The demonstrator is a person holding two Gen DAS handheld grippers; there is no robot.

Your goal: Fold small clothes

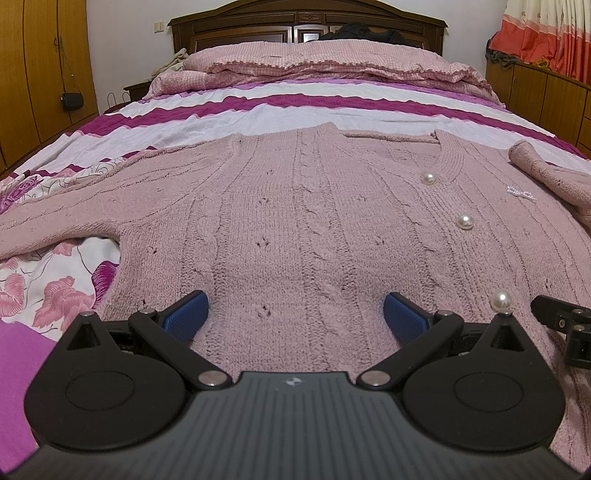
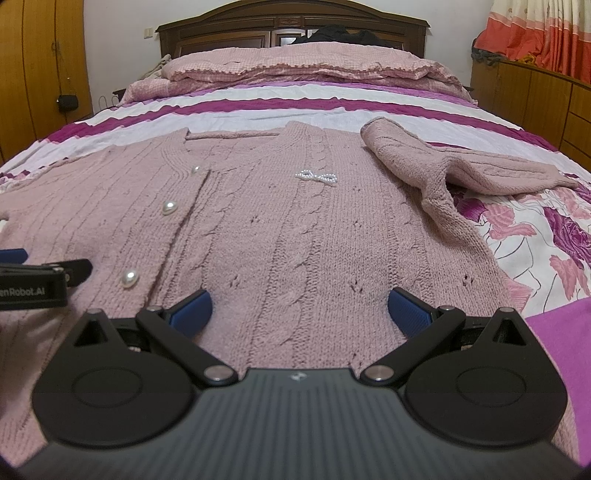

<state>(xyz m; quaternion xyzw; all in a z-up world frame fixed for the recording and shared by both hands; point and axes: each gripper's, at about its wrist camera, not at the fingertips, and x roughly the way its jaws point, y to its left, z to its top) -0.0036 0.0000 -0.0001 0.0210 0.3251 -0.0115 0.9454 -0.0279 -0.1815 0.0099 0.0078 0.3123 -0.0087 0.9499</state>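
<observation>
A dusty-pink knitted cardigan [image 1: 295,206] with pearl buttons [image 1: 464,222] lies flat, front up, on the bed; it also fills the right wrist view [image 2: 295,229]. Its left sleeve [image 1: 66,206] stretches out to the left. Its right sleeve [image 2: 436,166] is folded back on itself at the right. My left gripper [image 1: 295,314] is open and empty over the hem's left half. My right gripper [image 2: 299,310] is open and empty over the hem's right half. Each gripper shows at the edge of the other's view.
The bed has a striped and floral sheet [image 1: 236,110] and a folded pink quilt [image 1: 314,62] by the dark headboard [image 1: 306,22]. Wooden wardrobes [image 1: 40,74] stand left, a low wooden cabinet [image 2: 535,96] right. A magenta cloth [image 2: 561,343] lies at the bed's near edge.
</observation>
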